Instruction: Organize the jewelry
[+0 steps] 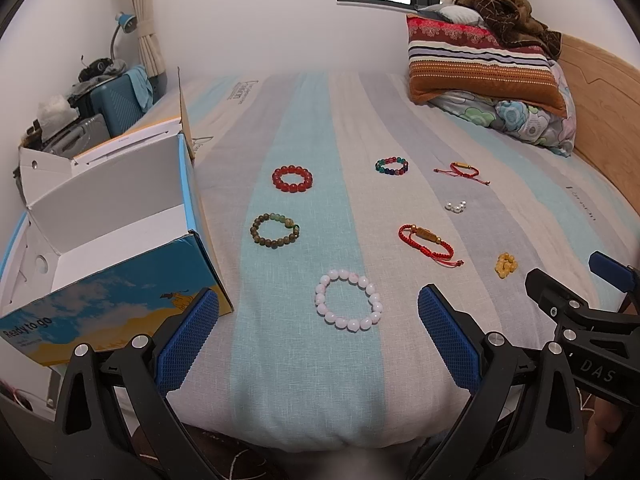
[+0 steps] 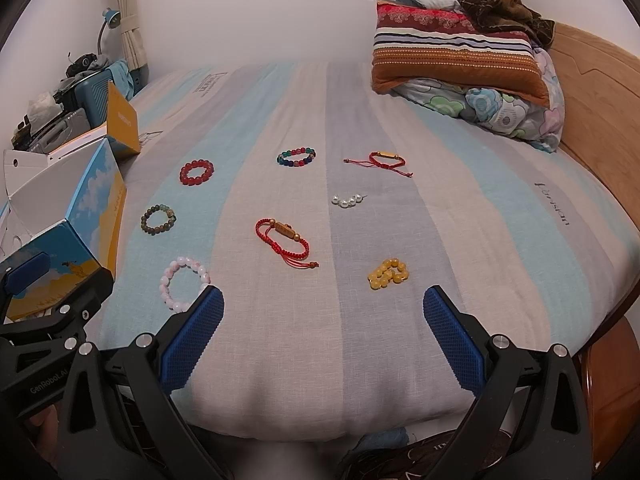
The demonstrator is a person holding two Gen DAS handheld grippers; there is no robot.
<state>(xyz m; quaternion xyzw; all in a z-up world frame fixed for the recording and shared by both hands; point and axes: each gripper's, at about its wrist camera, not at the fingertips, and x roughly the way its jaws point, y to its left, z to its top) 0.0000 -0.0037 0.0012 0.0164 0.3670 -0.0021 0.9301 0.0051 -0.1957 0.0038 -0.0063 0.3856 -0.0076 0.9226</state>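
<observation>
Several bracelets lie on the striped bed. A pale pink bead bracelet (image 1: 348, 300) (image 2: 184, 288) lies nearest, between my left gripper's fingers in its view. A brown-green bead bracelet (image 1: 275, 231), a red bead bracelet (image 1: 292, 179), a multicolour bead bracelet (image 1: 392, 167), two red cord bracelets (image 2: 286, 242) (image 2: 384, 160), white pearls (image 2: 347, 200) and yellow beads (image 2: 388, 274) lie further out. An open cardboard box (image 1: 120, 240) stands at the left. My left gripper (image 1: 318, 312) is open and empty. My right gripper (image 2: 322, 308) is open and empty, just short of the yellow beads.
A stack of pillows and a blanket (image 2: 460, 52) sits at the far right by the wooden headboard (image 2: 592, 92). Suitcases and clutter (image 1: 92, 104) stand beyond the box at the left. The bed's near edge (image 2: 320, 420) runs just under both grippers.
</observation>
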